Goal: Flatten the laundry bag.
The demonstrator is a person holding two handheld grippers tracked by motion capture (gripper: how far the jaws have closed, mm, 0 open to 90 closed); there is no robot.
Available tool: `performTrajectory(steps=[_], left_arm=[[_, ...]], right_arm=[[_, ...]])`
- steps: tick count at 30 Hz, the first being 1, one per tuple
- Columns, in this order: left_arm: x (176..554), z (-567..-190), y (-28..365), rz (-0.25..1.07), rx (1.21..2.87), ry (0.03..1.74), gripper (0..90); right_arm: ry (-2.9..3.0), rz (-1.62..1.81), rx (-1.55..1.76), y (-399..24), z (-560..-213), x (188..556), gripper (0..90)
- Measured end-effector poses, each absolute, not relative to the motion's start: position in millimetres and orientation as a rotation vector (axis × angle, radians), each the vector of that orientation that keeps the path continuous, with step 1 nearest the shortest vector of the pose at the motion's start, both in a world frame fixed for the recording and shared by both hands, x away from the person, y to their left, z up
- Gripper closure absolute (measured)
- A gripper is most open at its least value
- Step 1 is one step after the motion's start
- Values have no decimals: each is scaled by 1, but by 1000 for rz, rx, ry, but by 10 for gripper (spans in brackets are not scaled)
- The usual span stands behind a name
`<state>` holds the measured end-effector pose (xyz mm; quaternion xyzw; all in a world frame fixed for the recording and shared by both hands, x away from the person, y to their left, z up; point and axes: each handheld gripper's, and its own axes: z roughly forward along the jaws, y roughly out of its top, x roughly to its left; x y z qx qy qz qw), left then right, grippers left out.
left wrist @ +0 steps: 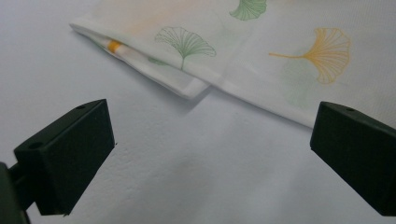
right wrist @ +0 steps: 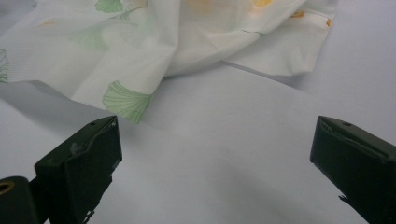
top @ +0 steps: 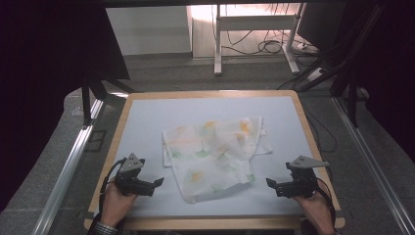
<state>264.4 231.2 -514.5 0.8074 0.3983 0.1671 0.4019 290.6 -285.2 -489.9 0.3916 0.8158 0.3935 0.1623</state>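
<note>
both claws gape wide and hold nothing: left claw (top: 157,182) and right claw (top: 270,183) hover over the counter (top: 147,122), flanking the crumpled leaf-print cloth (top: 215,149), untouched.

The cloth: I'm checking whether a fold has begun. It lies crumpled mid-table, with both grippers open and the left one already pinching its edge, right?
Not quite. The left gripper pinches nothing: in the left gripper view its jaws stand wide apart over bare table, short of the cloth. The rest holds.
</note>
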Motion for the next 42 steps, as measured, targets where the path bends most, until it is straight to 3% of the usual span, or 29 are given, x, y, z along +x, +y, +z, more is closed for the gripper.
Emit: performTrajectory(steps=[25,42], left_arm=[[271,-517,224,350,2084,1030,1],[262,-507,210,381,2104,929,95]], right_arm=[[2357,1085,1045,-282,-493,292,27],[2361,1070,1044,-282,-494,292,28]])
